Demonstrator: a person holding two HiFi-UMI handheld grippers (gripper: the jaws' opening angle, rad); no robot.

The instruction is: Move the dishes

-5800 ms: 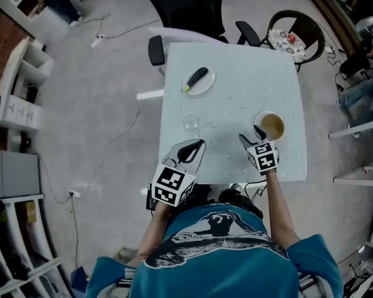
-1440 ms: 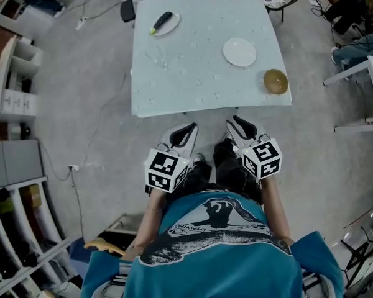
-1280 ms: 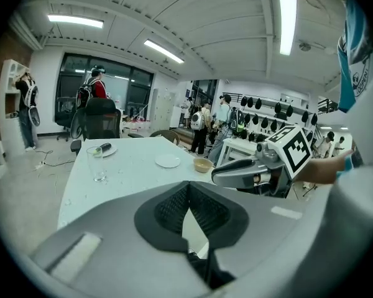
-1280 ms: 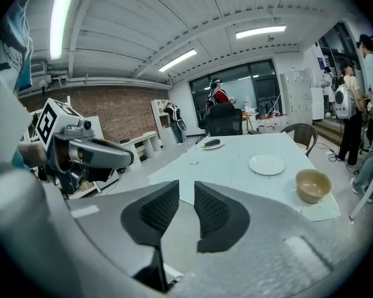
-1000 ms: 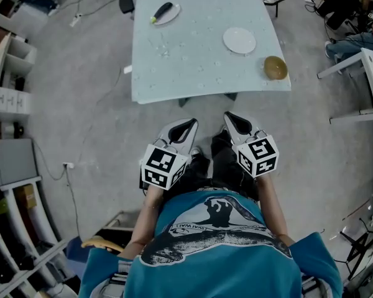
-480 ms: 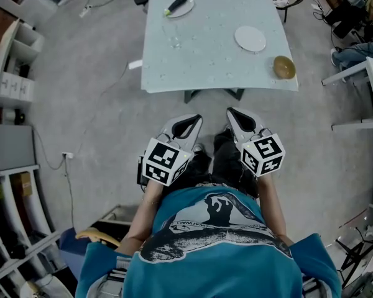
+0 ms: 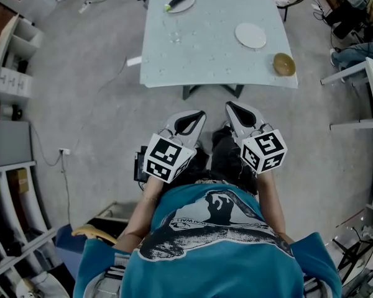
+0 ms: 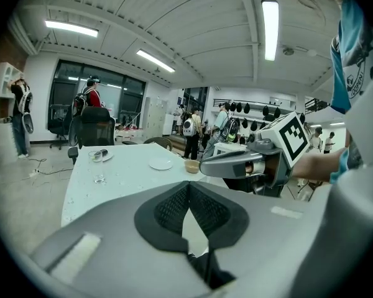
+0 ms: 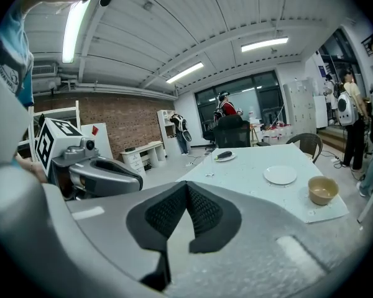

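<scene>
A grey floor [image 7: 81, 117] fills this big room, and a pale counter [image 7: 211, 54] stands on it, well apart from the person. The left tongs [image 7: 199, 114] are shut tight, with the two dark pads pressed tip to tip and nothing between them. The right tongs [image 7: 230, 106] are shut tight too, and they hold nothing. Both tongs hang side by side over the floor, in front of the person's teal shirt [image 7: 205, 241]. They point toward the near edge of the counter and do not touch it. The dishes all sit on the counter. A brown bowl [image 7: 284, 64] is by the near right corner. A flat white plate [image 7: 250, 35] lies near the right edge, farther back than the bowl and apart from it. A clear glass [image 7: 174, 37] stands upright near the left edge. Past it, at the far left corner, is a small plate [image 7: 189, 5] with a long dark vegetable [image 7: 178, 1] lying on it. White shelves [image 7: 12, 73] line the left side of the room.
</scene>
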